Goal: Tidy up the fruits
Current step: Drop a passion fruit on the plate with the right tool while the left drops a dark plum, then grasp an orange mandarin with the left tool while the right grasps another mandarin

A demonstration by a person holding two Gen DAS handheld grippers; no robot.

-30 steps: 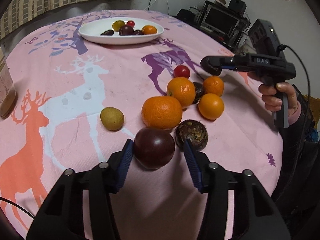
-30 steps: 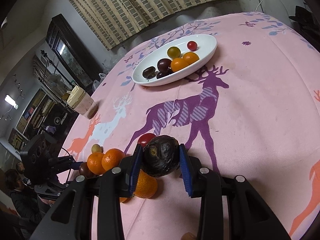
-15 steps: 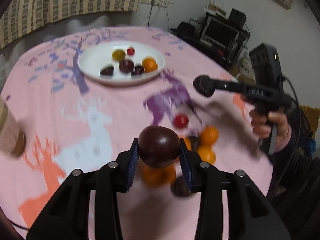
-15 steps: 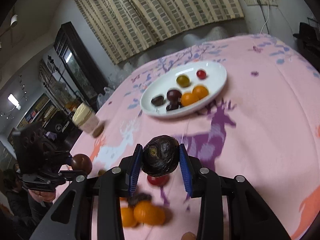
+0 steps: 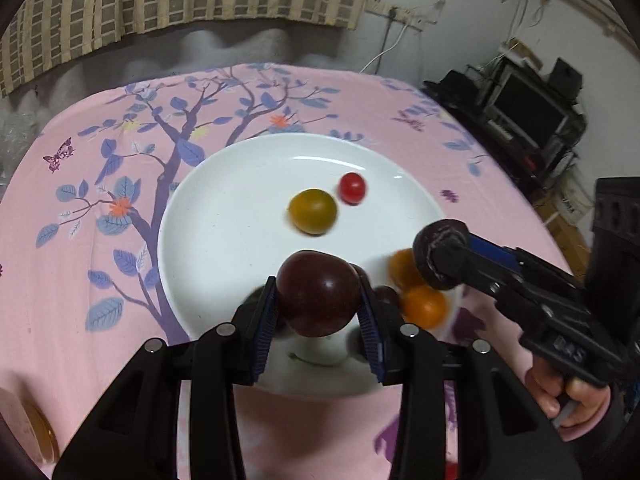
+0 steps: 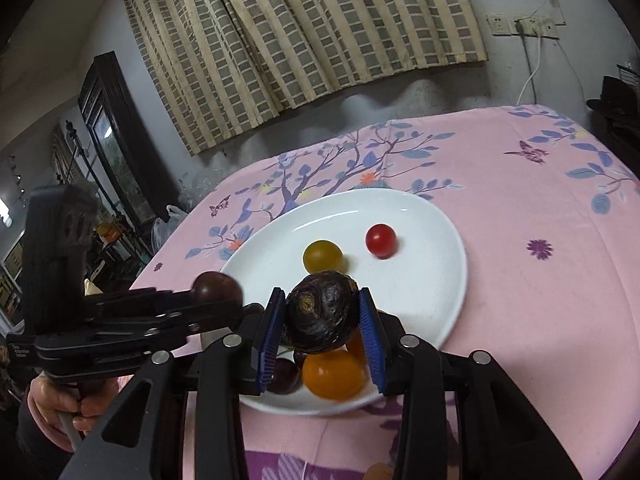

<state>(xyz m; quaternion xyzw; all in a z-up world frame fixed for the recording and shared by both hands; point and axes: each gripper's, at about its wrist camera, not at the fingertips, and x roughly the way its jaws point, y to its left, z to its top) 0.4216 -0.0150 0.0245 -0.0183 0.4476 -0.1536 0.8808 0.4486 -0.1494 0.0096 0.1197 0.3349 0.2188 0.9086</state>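
My left gripper [image 5: 318, 314] is shut on a smooth dark purple plum [image 5: 318, 292] and holds it above the near part of the white plate [image 5: 224, 216]. My right gripper [image 6: 322, 330] is shut on a wrinkled dark passion fruit [image 6: 322, 310] above the plate's [image 6: 432, 280] near edge. On the plate lie a yellow-green fruit [image 5: 313, 210], a red cherry tomato [image 5: 352, 188], small oranges [image 5: 424, 306] and dark fruits partly hidden behind the fingers. The right gripper also shows in the left wrist view [image 5: 440, 254], the left in the right wrist view [image 6: 218, 288].
The pink cloth with tree and deer prints [image 5: 100, 240] covers the round table. A jar [image 5: 24, 428] stands at the near left edge. A curtain hangs behind the table, and shelves with electronics [image 5: 528, 112] stand to the right.
Both grippers have carried their fruits from the pile of loose fruit across the table to above the plate. The left gripper closed on the plum a second ago.
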